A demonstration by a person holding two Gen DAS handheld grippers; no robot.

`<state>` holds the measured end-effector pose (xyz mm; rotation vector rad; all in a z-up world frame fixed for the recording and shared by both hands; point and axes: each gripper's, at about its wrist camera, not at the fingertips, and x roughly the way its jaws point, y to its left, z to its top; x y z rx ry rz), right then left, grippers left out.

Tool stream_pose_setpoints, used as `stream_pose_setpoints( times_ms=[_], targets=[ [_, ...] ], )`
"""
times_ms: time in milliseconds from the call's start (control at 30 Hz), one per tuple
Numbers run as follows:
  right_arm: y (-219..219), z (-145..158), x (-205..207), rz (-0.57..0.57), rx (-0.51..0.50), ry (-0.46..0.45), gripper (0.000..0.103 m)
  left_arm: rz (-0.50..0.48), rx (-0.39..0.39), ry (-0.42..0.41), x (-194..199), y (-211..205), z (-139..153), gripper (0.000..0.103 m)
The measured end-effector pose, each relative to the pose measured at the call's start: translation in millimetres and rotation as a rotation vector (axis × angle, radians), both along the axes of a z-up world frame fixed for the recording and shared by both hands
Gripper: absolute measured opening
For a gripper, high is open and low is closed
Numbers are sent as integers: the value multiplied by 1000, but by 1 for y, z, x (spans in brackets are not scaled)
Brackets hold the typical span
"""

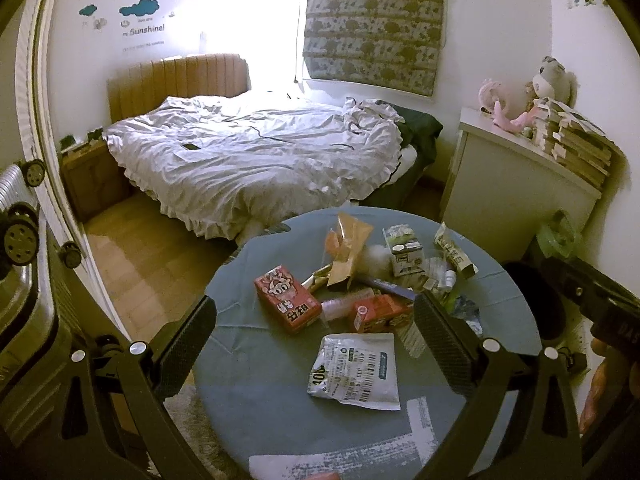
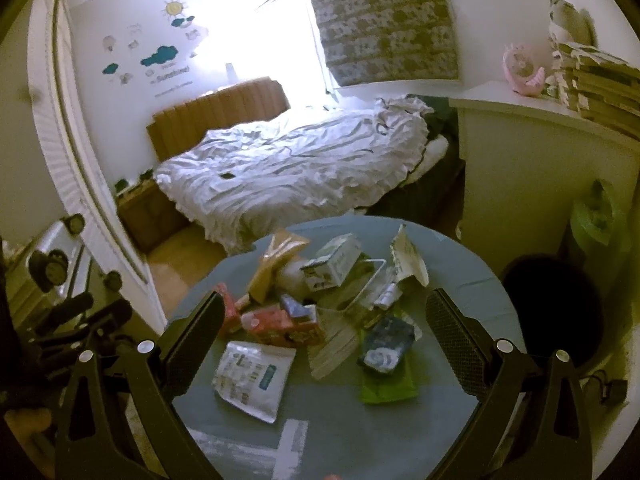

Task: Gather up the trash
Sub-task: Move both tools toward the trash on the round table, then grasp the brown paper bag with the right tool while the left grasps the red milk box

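A pile of trash lies on a round grey-blue table [image 1: 248,380]. It includes a red drink carton [image 1: 286,298], a second red carton [image 1: 380,312], a white labelled pouch [image 1: 356,372], a brown paper wrapper [image 1: 348,252] and a small white-green carton [image 1: 406,254]. My left gripper [image 1: 316,324] is open and empty above the table, over the cartons. In the right wrist view the white pouch [image 2: 252,376], a green packet [image 2: 386,384] and the red carton [image 2: 280,324] show. My right gripper [image 2: 324,324] is open and empty above the pile.
A dark round bin [image 2: 552,312] stands right of the table, with a green bag [image 2: 596,216] behind it. A bed with white bedding [image 1: 248,156] is beyond. A white cabinet [image 1: 508,184] holds plush toys and stacked papers. A suitcase [image 1: 24,280] is at left.
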<state>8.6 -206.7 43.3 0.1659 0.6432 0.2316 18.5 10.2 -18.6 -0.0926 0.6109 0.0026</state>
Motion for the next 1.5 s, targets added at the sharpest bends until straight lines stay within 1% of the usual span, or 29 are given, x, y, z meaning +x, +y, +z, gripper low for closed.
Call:
stream_pose_setpoints(
  times_ms=[33,133,200,233,300,333,367,400,433,467,533,600,633,700,733,767,800,833,867,900,967,1067,1133,1200,1267,1333,1400,1500],
  targets=[
    [-2,-2,2,1,5,11,99,-5,1,-16,3,2,-2,98],
    [-4,-13,16,9,19,69,99,-36,-23,-6,12,11,-12,98],
    [-2,-18,27,27,27,96,99,-34,-45,18,22,21,-23,98],
    [1,-18,33,37,27,97,99,-23,-71,36,30,29,-32,98],
    [8,-17,47,71,41,93,99,-15,-98,96,49,47,-50,98],
    [14,-16,56,91,46,90,99,-14,-117,97,56,52,-56,98],
    [21,-16,66,112,42,87,99,-8,-118,107,65,58,-62,98],
    [30,-16,79,144,38,82,99,-6,-141,116,72,64,-69,98],
    [40,-18,94,176,30,86,99,-14,-189,144,81,69,-79,98],
    [50,-20,111,199,16,101,99,-19,-216,175,90,73,-88,98],
    [71,-26,141,251,2,135,98,-29,-257,200,103,77,-99,98],
    [91,-35,170,287,-23,173,98,-26,-269,220,116,79,-110,97],
    [104,-42,186,303,-52,194,98,-26,-279,222,121,79,-114,97],
    [125,-59,212,316,-109,244,94,-15,-289,281,128,83,-127,97],
    [132,-67,221,318,-130,268,94,-10,-289,295,134,83,-132,96],
    [140,-79,234,318,-159,303,93,-5,-282,315,138,84,-136,92],
    [145,-87,241,317,-184,325,87,-5,-282,326,144,83,-140,88],
    [149,-95,245,316,-206,344,83,-6,-282,342,148,83,-144,78],
    [154,-104,251,315,-229,370,77,-4,-278,349,151,82,-146,74],
    [157,-109,253,313,-240,377,68,-2,-268,362,156,81,-150,73],
    [157,-117,256,293,-265,385,60,-5,-271,346,163,79,-152,72],
    [147,-117,251,281,-209,354,50,-4,-260,332,166,75,-150,71],
    [140,-113,245,280,-179,341,43,4,-275,321,164,75,-150,70],
    [130,-104,235,283,-125,310,33,13,-291,311,160,76,-150,69],
    [117,-96,222,285,-78,295,28,22,-309,312,157,79,-151,68],
    [107,-88,207,289,-32,271,27,14,-321,308,151,81,-152,68],
    [101,-83,193,291,-15,252,27,13,-325,304,147,81,-153,69],
    [93,-77,168,304,14,231,25,10,-310,301,146,79,-153,69]
  ],
)
